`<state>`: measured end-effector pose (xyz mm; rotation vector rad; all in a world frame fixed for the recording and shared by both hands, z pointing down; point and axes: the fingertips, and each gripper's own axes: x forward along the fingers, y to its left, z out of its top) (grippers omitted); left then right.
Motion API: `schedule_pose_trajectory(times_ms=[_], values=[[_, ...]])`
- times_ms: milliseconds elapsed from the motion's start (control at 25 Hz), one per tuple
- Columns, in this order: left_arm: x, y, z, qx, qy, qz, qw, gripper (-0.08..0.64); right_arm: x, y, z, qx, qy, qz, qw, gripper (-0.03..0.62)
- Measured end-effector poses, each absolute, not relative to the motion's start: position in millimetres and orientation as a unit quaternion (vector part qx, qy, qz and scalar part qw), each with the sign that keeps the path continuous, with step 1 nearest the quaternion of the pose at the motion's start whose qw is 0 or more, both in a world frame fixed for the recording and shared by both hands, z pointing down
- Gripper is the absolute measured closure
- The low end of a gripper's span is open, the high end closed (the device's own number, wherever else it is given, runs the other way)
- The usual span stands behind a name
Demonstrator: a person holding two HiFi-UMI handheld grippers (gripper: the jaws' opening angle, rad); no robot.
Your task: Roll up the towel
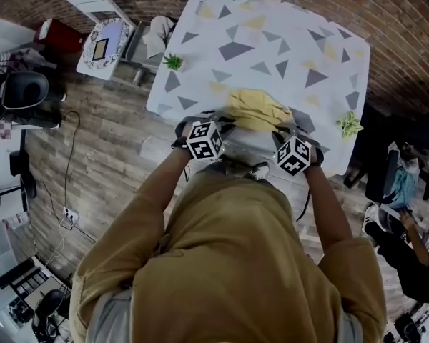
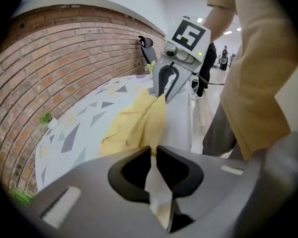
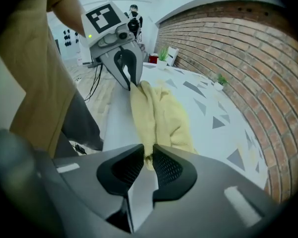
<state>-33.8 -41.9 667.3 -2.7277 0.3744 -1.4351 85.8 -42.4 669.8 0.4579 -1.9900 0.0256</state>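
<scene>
Currently, left gripper point(image 2: 153, 150) and right gripper point(image 3: 148, 151) each clamp the towel point(image 1: 256, 110) edge. The bunched cloth lies directly ahead of both.

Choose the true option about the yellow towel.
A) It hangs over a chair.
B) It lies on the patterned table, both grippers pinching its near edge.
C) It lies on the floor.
B: the yellow towel lies bunched on the table, with the left gripper and the right gripper each shut on its edge.
</scene>
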Motion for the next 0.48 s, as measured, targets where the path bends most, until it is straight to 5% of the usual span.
schedule_pose_trajectory(times_ms=[480], values=[[-26.2, -33.1, 615.1, -0.908, 0.094, -0.403, -0.068, 0.471, 85.3, -31.8, 630.8, 0.174, -0.859, 0.125, 0.465, 0.534]])
